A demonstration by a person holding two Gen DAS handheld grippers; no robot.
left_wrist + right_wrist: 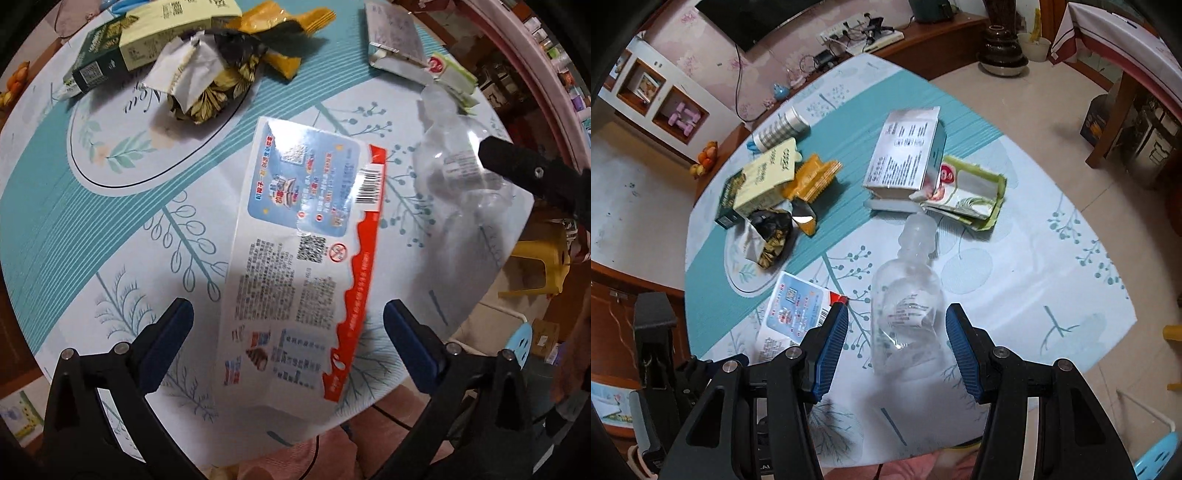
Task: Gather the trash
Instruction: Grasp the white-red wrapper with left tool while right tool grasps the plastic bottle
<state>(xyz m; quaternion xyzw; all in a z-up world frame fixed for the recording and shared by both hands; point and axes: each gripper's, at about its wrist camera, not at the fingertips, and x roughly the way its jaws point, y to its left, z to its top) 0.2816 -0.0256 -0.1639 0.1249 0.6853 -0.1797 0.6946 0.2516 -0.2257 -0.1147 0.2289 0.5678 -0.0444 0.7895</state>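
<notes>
A flat white wrapper with a red edge (303, 236) lies on the table between the fingers of my open left gripper (288, 317), which hovers just above its near end. It also shows in the right wrist view (794, 314). A clear plastic bottle (908, 306) lies on its side, and my open right gripper (897, 328) straddles its base without touching. The bottle shows in the left wrist view (454, 166), with a right fingertip (517, 166) over it.
Farther back lie a green-and-cream box (761, 181), a yellow wrapper (812, 177), a crumpled dark floral bag (772, 232), a silver-white box (905, 151), a green-white packet (967, 192) and a checked can (779, 129). The table edge (1071, 369) is close on the right.
</notes>
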